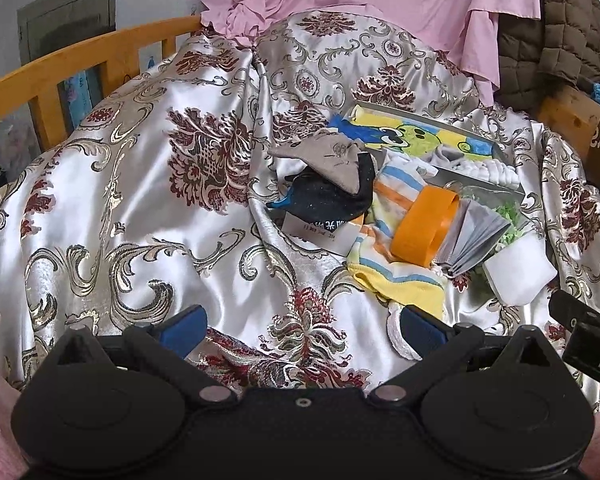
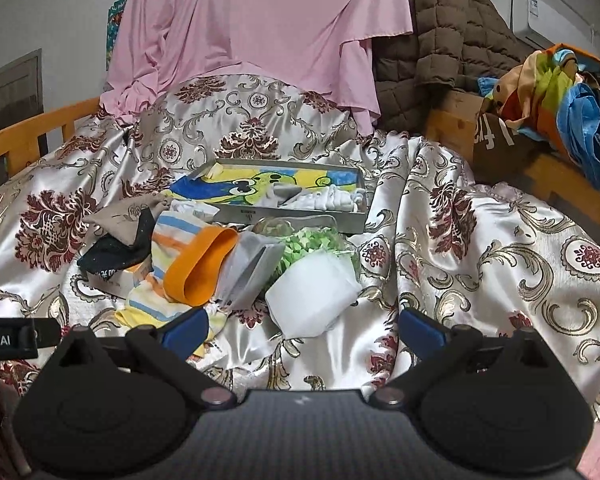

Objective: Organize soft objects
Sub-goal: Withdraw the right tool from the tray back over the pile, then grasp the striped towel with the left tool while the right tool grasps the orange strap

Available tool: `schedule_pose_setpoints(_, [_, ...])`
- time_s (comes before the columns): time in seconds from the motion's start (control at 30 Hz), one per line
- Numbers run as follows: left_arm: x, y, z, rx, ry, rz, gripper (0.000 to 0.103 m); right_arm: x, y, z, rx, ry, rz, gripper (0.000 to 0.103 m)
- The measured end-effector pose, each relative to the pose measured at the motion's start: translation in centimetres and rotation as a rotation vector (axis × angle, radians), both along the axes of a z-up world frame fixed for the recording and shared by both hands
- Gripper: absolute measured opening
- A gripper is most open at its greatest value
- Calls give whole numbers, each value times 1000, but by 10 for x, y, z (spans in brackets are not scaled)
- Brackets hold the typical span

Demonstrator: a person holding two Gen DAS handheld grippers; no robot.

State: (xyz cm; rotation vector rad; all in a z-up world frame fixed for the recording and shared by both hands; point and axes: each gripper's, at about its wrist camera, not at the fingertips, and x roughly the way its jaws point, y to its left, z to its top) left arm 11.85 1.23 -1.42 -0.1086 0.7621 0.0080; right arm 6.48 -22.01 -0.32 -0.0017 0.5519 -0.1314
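A pile of soft things lies on the satin bedspread: a grey-brown cloth, a black cloth, a striped yellow sock, an orange band, a grey cloth booklet and a white pad. Behind them is a grey tray holding a cartoon towel and white socks. My left gripper is open and empty, short of the pile. My right gripper is open and empty, just before the white pad.
A pink sheet and a brown quilt hang at the back. A wooden bed rail runs along the left. Coloured clothes are heaped on a box at the right. Green shredded filling lies under clear plastic.
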Motion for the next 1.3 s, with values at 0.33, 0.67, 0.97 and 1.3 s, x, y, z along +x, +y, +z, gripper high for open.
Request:
schedule_pose_setpoints(0.33, [11,-1,-1,7,53,-31,102,5,-3,1,25,28,4,103])
schedule_pose_setpoints(0.67, [65,-18,7,132,121,-213,102,42,-23,4,150,81,61,103])
schedule_pose_setpoints(0.97, [120,-23,-12,119,208,-347,102,92,-38,-3,209,69,158,103])
schedule_pose_setpoints(1.3, [139,-28,-43,54,239,-463,102,139,-24,-15,320,-10,544,103])
